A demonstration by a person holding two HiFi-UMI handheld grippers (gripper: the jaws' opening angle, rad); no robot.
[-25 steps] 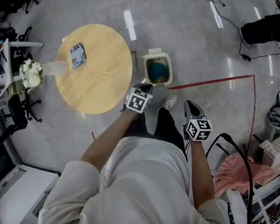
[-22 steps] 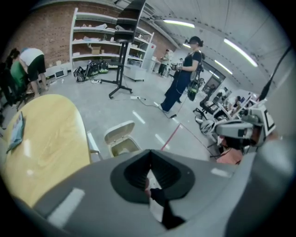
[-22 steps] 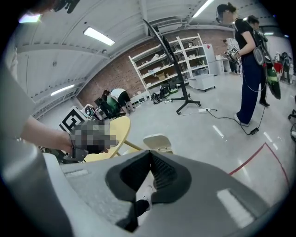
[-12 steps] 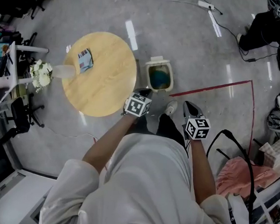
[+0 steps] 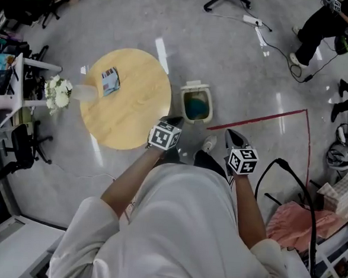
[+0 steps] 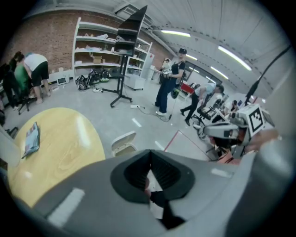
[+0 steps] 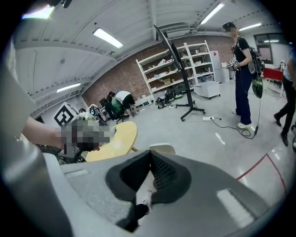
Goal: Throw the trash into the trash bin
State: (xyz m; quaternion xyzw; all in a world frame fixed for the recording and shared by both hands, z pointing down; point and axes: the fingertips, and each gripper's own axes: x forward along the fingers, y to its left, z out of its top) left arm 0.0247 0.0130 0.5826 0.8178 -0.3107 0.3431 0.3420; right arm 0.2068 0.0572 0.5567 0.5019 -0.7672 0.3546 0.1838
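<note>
Left gripper [image 5: 178, 119]: jaws fully closed, tips meeting, nothing held between them. It is held out in front of the person's body, over the floor just off the table's near edge and short of the bin.
Right gripper [image 5: 229, 133]: jaws also together and empty. It is held level with the left one, to the right of the person's shoe [image 5: 210, 127].
Trash bin [image 5: 209, 107]: a small pale bin standing on the grey floor just right of the table, ahead of both grippers, with its lid tipped open at the back. The inside shows blue-green; whether that is a liner or rubbish cannot be told.
Round wooden table [image 5: 131, 111]: light wood, to the left of the bin.
Packet [image 5: 110, 81]: the trash, a flat blue and white packet lying on the table's far left part, well apart from the bin and from both grippers.
White flowers [image 5: 58, 92]: a bunch at the table's left edge.
Red floor line [image 5: 264, 118]: tape running from near the bin toward the right.
Change from a second ago: the table, packet and bin sit lower in the head view and more of the far floor shows. The packet lies at the same spot on the table, the bin lid is still open, and both grippers are shut and empty as before.
</note>
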